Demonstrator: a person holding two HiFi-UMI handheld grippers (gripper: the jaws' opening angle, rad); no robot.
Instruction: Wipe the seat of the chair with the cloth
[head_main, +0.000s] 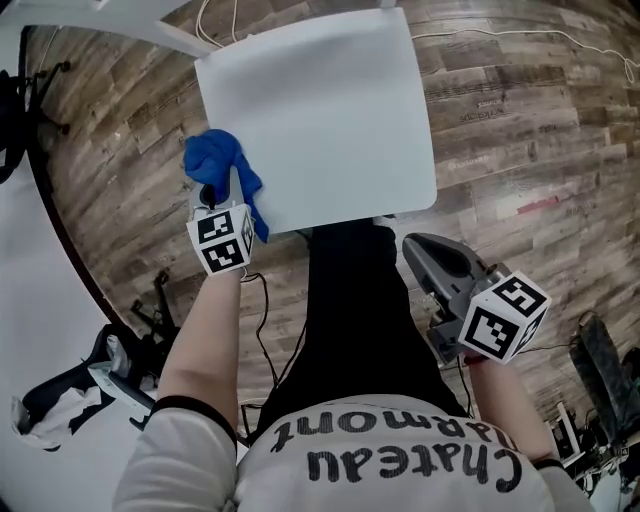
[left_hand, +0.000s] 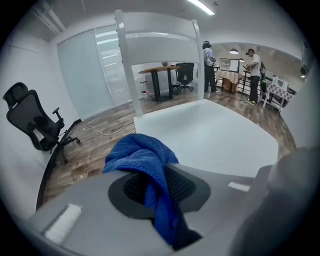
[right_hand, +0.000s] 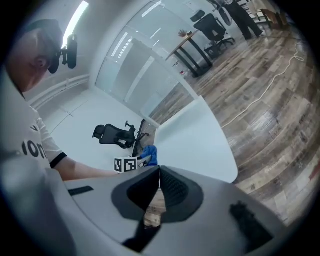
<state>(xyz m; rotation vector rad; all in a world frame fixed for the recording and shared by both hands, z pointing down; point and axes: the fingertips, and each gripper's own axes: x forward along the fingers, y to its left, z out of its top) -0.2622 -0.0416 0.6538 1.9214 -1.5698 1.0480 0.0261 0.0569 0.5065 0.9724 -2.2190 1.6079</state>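
The chair's white seat lies below me, with its white backrest frame rising at the far side in the left gripper view. My left gripper is shut on a bunched blue cloth, held just off the seat's front left corner. In the left gripper view the blue cloth spills forward over the jaws, just short of the seat. My right gripper is shut and empty, held low beside the seat's front right corner. From the right gripper view the seat and cloth show ahead.
Wood-plank floor surrounds the chair, with a cable trailing across it. A black office chair stands at the left by a white wall. Two people stand by tables far back. My dark trouser leg is right before the seat.
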